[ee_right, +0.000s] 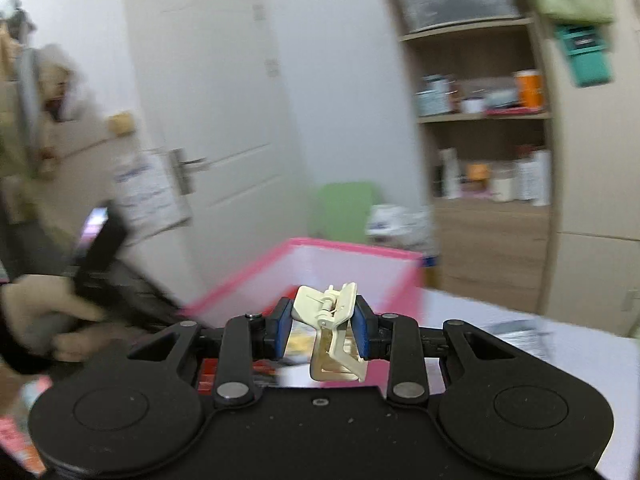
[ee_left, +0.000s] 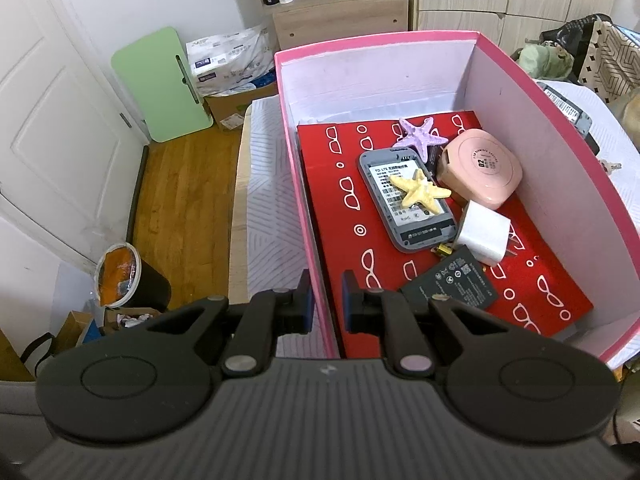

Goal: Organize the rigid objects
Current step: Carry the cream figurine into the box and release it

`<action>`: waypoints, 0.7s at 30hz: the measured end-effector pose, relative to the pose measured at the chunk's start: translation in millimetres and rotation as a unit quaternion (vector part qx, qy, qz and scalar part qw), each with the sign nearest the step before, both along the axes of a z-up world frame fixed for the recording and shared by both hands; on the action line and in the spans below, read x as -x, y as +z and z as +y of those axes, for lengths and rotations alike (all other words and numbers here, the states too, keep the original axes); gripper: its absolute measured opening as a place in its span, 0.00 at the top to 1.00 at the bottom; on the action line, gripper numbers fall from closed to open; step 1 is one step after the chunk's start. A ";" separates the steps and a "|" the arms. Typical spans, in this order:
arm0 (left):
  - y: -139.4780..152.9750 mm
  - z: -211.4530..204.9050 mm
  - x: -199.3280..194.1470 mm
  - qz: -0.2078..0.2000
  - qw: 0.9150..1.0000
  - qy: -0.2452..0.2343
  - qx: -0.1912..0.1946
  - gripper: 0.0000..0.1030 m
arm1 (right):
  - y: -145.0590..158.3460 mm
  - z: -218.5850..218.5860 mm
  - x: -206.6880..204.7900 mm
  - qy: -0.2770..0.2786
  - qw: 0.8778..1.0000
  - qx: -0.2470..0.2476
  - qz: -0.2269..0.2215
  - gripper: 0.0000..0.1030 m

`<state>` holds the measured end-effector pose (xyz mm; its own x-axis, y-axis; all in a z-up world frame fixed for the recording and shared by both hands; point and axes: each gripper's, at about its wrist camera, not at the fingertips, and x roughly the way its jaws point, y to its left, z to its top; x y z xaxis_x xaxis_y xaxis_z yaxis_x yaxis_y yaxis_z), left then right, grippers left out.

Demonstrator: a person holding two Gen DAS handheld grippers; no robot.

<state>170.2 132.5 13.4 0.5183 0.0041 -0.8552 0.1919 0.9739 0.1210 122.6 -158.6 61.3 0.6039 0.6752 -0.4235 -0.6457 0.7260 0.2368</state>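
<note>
A pink box (ee_left: pixel 568 148) stands on the table. Inside, on a red patterned sheet (ee_left: pixel 352 208), lie a grey router (ee_left: pixel 404 200) with a yellow starfish (ee_left: pixel 422 194) on it, a purple starfish (ee_left: pixel 418 134), a pink round case (ee_left: pixel 482 166), a white charger (ee_left: pixel 486 236) and a black battery (ee_left: pixel 452 284). My left gripper (ee_left: pixel 327 304) straddles the box's left wall near the front corner, jaws shut on it. My right gripper (ee_right: pixel 320 326) is shut on a cream hair clip (ee_right: pixel 334 332) and holds it just before the pink box (ee_right: pixel 280 272).
A white patterned cloth (ee_left: pixel 272 216) covers the table. A bin (ee_left: pixel 132 280) and a green board (ee_left: pixel 164 84) stand on the wooden floor at the left. Shelves (ee_right: pixel 480 112) and a door (ee_right: pixel 216 120) rise behind the box. A hand (ee_right: pixel 52 316) holds the other gripper at the left.
</note>
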 end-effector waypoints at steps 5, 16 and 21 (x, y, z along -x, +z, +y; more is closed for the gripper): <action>0.5 -0.6 -0.9 -0.001 1.000 0.010 0.007 0.88 | -18.3 49.0 -6.0 0.063 0.996 0.037 0.051 0.65; 0.9 3.9 1.8 -0.004 1.000 0.003 0.016 0.88 | -59.4 106.5 -21.7 0.074 0.969 0.212 0.098 0.64; -0.7 4.4 3.0 -0.008 1.000 0.002 0.018 0.88 | -48.8 96.8 -20.2 0.058 0.974 0.198 0.096 0.49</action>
<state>167.2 136.9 12.8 0.5317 -0.0250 -0.8466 0.1865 0.9785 0.0882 142.8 -61.8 12.5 0.4173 0.4952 -0.7620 -0.7008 0.7092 0.0771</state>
